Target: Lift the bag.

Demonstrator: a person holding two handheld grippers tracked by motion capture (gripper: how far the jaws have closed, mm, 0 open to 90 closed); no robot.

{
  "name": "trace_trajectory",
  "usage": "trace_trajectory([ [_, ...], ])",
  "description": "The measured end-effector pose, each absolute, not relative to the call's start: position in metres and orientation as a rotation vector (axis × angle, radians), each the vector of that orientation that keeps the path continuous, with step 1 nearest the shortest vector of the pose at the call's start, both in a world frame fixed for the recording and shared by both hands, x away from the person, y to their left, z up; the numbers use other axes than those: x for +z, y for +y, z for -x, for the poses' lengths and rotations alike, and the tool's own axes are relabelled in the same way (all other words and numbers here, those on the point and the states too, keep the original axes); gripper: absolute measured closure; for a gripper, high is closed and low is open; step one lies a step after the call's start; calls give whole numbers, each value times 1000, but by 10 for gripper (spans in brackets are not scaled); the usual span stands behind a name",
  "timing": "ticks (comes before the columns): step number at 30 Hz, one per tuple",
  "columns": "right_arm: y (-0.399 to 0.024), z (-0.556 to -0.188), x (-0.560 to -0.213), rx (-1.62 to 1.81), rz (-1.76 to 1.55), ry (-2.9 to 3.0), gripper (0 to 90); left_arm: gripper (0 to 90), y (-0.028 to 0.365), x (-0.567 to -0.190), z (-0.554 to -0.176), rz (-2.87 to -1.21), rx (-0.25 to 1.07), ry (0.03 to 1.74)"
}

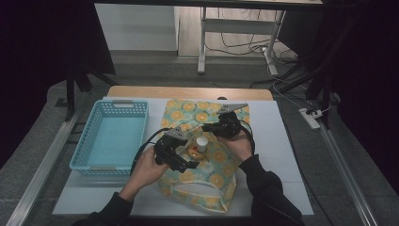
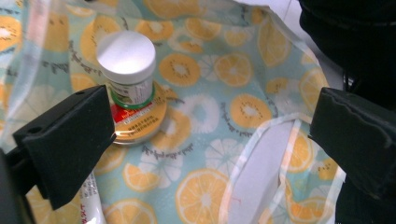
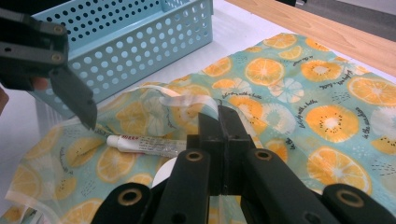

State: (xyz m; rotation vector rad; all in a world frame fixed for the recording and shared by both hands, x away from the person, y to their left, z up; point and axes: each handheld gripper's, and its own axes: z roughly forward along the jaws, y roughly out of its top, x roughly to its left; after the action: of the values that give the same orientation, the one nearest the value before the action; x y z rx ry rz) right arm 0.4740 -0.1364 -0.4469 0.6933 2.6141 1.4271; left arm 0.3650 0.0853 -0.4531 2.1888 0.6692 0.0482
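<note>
Figure: two hand-held grippers over a citrus-print cloth bag [image 1: 207, 141] lying on a white table [image 1: 282, 155]. The left gripper [image 1: 181, 157] stands with jaws wide apart and nothing between its pads; a white-capped bottle [image 2: 127, 70] stands upright on a round orange tin [image 2: 142, 122] at its 11 o'clock, just beside the left jaw. The right gripper [image 3: 223, 128] is clamped shut on a translucent fold of the bag's edge. A white tube [image 3: 147, 145] lies on the cloth at its 9 o'clock. A blue perforated basket [image 1: 115, 136] sits at the bag's 9 o'clock.
</note>
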Motion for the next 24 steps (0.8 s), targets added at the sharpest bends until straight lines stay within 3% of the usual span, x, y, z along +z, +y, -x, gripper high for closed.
trace_trajectory([
  [11, -138, -473, -445, 1437, -690, 2608, 900, 7, 88, -464, -349, -2166, 122, 679],
  [24, -138, -471, -443, 1441, -685, 2606, 900, 33, 90, -499, -336, -2274, 74, 715],
])
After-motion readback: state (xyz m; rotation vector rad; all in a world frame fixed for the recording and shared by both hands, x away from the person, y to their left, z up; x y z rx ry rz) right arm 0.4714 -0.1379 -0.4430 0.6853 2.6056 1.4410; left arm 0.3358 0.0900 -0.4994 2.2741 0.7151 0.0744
